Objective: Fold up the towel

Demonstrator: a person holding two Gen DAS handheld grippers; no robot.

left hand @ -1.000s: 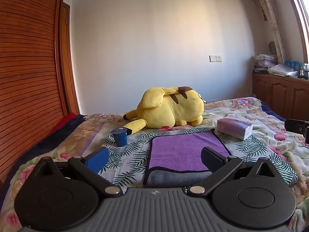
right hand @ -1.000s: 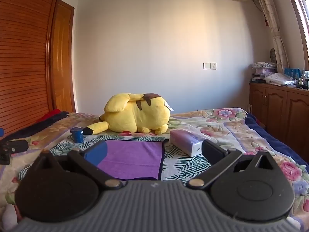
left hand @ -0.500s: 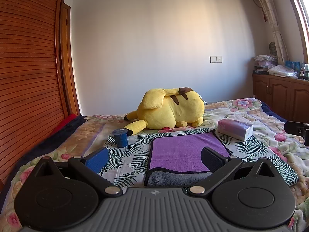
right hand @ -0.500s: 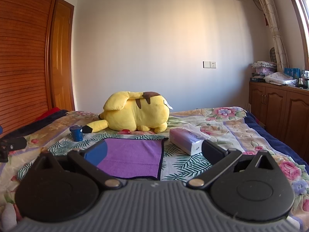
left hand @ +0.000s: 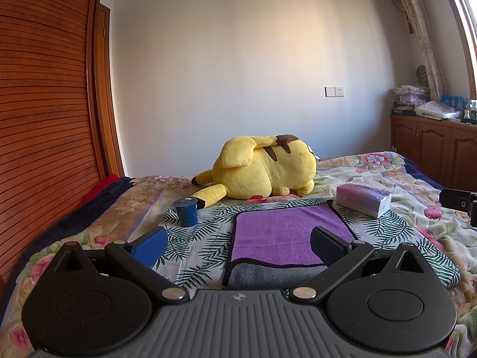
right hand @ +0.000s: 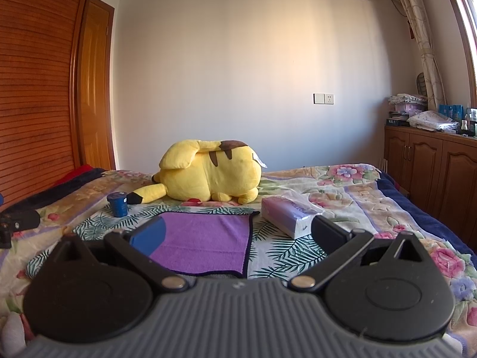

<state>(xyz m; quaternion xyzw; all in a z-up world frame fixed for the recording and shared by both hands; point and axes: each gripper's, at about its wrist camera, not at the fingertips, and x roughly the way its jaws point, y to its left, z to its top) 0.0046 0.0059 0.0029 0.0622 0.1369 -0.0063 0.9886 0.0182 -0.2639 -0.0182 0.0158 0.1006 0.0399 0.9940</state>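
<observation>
already folded once, towel [left hand: 290,234] flat on bed [left hand: 417,223], near middle. left gripper [left hand: 238,243] and right gripper [right hand: 237,232] above it, jaws wide, empty. next: pinch near corners, fold far.

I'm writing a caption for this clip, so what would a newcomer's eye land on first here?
First, the big yellow plush toy lying at the far side of the floral bed. Next, the purple towel with a grey underside spread flat just before it, between a small blue cup on the left and a pale tissue pack on the right.
</observation>
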